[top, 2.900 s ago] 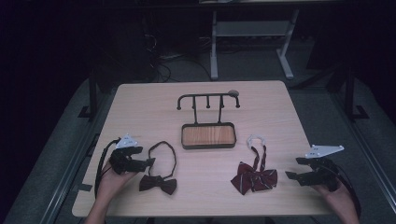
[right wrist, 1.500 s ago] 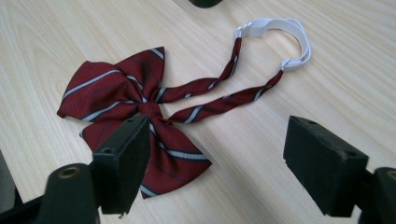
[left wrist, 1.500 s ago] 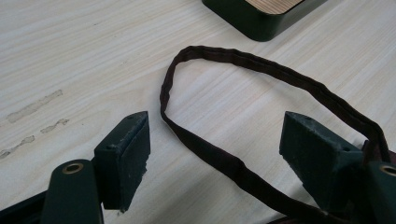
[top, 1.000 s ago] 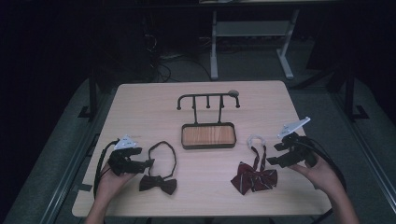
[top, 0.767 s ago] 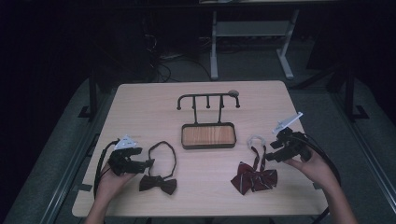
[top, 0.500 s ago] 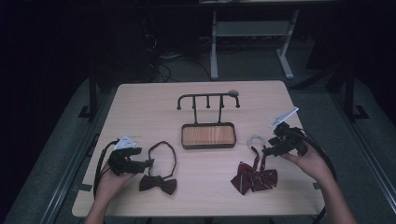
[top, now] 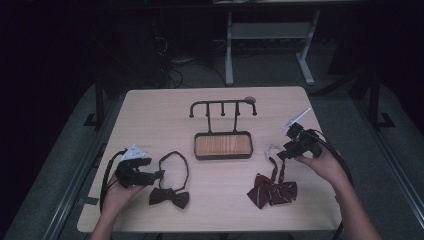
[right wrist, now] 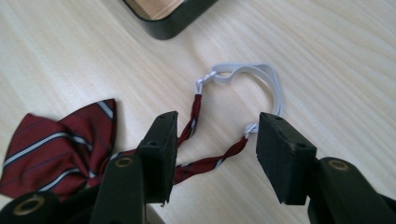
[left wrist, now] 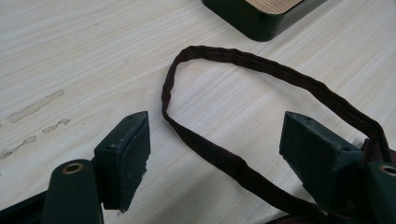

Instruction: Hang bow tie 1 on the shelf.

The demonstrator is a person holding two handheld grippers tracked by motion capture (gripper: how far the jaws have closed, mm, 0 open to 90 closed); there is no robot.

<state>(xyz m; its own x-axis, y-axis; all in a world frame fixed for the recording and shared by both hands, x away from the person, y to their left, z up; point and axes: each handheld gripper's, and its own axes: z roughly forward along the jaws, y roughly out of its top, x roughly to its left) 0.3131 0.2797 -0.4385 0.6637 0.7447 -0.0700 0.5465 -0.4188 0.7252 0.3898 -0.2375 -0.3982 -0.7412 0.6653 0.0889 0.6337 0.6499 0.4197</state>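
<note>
Red striped bow tie (top: 272,190) lies front-right on the table (top: 165,115), white elastic loop (right wrist: 250,77) just ahead of the right gripper (right wrist: 215,128), jaws half-open & just been closing, strap between them, pads not pressing yet. Best: go low, pinch 1 strap arm squarely. Left gripper (left wrist: 215,154) wide over the dark bow tie's strap (left wrist: 224,158). Vs earlier: right hand has come in from the table's right edge.

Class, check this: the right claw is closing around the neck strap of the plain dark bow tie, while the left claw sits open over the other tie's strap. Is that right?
Not quite. The right claw straddles the strap of the red striped bow tie, as the right gripper view shows; its jaws have just been closing. The left claw sits open over the plain dark tie's strap.
</note>
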